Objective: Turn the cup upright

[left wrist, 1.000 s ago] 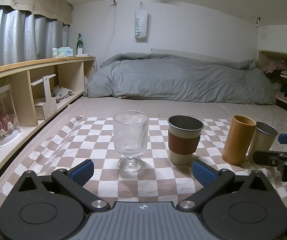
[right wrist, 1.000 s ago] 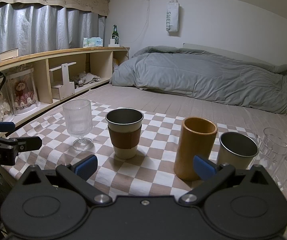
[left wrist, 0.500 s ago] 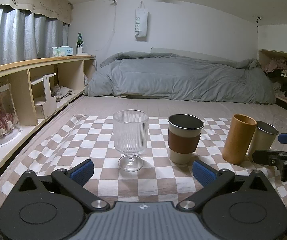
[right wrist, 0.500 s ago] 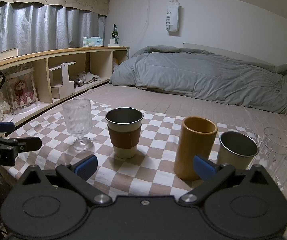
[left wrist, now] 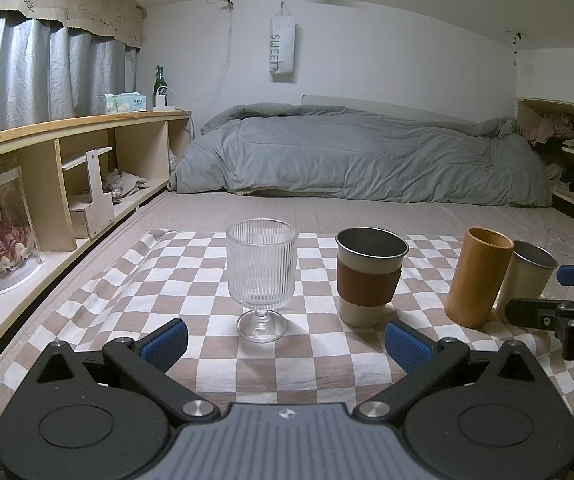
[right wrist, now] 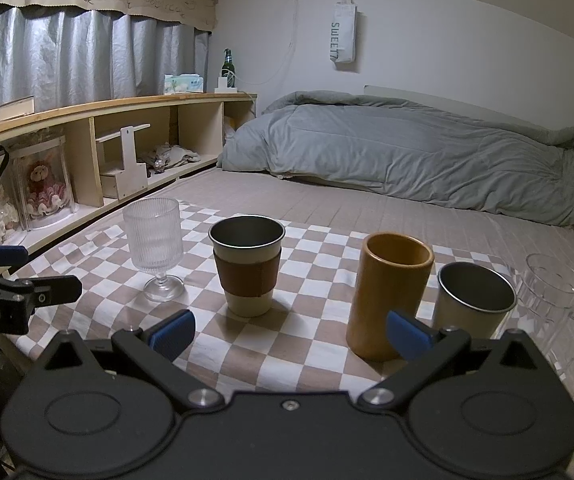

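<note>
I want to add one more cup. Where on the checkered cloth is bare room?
Free: the checkered cloth between ribbed glass and sleeved cup, and the front strip before them. Crowded: wooden cup, steel cup and clear mug stand close together on the right.

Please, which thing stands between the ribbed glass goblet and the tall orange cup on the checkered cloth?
The metal cup with the brown sleeve stands between the ribbed goblet and the orange cup, apart from both; both wrist views show it.
</note>
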### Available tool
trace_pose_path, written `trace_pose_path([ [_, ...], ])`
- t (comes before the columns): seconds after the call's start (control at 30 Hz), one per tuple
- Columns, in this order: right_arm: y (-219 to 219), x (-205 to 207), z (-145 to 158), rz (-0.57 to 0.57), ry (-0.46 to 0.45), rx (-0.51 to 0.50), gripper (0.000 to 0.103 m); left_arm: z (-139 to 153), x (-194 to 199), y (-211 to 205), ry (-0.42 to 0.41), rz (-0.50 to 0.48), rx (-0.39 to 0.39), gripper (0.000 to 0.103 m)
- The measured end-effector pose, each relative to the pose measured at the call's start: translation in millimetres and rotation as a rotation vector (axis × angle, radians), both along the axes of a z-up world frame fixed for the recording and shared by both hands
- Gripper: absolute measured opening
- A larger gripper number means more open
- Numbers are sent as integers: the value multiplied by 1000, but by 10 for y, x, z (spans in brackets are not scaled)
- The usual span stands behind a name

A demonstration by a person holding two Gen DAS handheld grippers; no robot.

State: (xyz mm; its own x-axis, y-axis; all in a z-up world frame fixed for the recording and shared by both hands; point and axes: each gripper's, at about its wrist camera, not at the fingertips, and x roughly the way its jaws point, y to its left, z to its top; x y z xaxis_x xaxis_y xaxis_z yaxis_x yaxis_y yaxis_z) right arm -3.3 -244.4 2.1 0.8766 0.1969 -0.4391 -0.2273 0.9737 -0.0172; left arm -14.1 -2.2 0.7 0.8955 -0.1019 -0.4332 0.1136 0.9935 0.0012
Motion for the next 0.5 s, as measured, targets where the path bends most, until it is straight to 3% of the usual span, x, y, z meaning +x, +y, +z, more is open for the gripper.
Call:
trace_pose_path([
  [0.5,2,0,0,1,1,-3,103,-35,14,24,14,5,8,103],
])
